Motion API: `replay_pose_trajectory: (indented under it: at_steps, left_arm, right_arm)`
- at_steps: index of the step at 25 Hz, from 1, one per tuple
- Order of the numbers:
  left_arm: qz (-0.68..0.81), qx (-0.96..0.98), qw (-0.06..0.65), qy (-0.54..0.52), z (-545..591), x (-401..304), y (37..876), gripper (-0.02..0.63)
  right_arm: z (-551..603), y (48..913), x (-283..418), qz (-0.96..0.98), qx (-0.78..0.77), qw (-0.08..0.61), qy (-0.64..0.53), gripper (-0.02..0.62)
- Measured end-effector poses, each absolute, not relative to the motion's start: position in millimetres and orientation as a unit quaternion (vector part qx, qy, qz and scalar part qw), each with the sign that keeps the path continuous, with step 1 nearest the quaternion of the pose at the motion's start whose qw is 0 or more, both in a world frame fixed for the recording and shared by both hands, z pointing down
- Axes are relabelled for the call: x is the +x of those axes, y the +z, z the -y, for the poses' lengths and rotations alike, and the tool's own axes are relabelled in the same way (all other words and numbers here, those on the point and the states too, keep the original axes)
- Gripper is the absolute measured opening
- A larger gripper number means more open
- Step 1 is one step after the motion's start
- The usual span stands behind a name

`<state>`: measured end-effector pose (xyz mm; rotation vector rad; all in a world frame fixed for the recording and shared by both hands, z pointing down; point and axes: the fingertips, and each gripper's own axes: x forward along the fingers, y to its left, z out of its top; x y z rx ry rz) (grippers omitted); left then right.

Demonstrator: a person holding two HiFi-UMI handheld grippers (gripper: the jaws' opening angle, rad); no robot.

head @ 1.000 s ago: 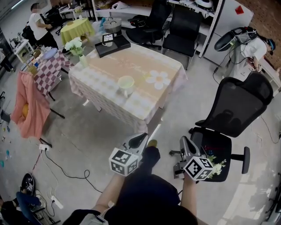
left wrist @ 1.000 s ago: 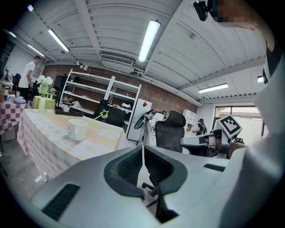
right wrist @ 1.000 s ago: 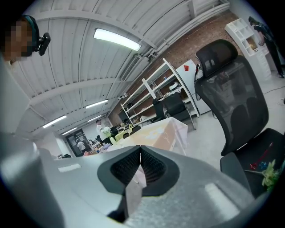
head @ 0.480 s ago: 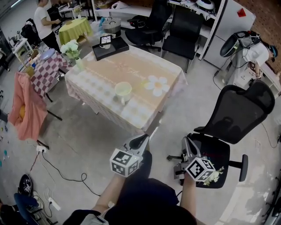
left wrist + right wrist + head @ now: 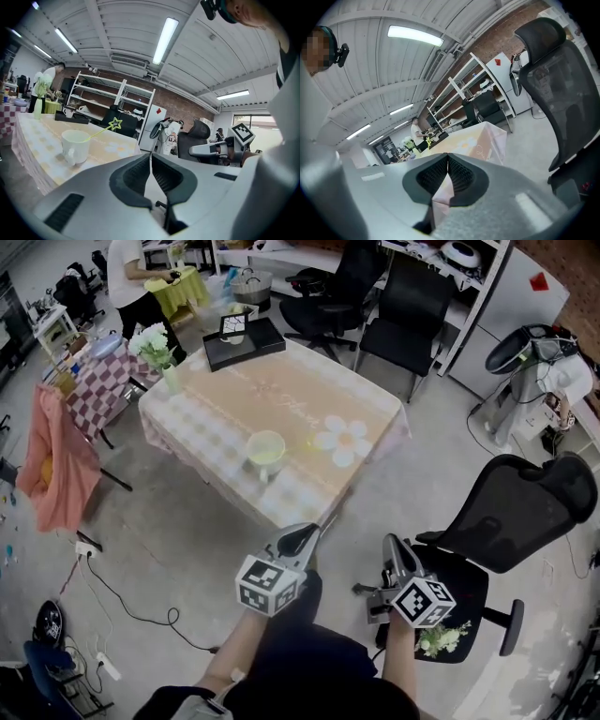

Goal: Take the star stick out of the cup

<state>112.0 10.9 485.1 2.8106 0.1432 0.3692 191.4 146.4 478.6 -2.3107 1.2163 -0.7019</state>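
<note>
A pale green cup (image 5: 266, 448) stands near the front edge of the table (image 5: 225, 399) with the peach flowered cloth. In the left gripper view the cup (image 5: 75, 146) holds a thin yellow-green star stick (image 5: 114, 124) that leans to the right, star end up. My left gripper (image 5: 311, 529) is held in the air short of the table's front corner, jaws shut and empty. My right gripper (image 5: 389, 542) hovers beside it over the floor, also shut with nothing in it. Both point towards the table, well apart from the cup.
A black mesh office chair (image 5: 525, 512) stands close on the right. Two more black chairs (image 5: 375, 296) sit behind the table. A vase of white flowers (image 5: 156, 341) and a black tray (image 5: 242, 339) are on the table's far side. Cables (image 5: 141, 606) lie on the floor at left.
Both grippers and the view have moved closer to the table. The mesh chair has slid towards the right edge. The person at the back has shifted right.
</note>
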Motion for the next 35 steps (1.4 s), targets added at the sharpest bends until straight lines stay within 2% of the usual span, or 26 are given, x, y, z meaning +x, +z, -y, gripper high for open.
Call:
replay_pose_trajectory:
  at_steps: [17, 35]
  left_arm:
    - [0.025, 0.978, 0.165, 0.126, 65, 171, 485, 0.023]
    - [0.113, 0.970, 0.192, 0.101, 140, 196, 483, 0.022]
  right_arm:
    - [-49, 479, 269, -0.501, -0.794, 0.196, -0.284, 0.003]
    - [76, 479, 316, -0.593, -0.738, 0.130, -0.294, 0.003]
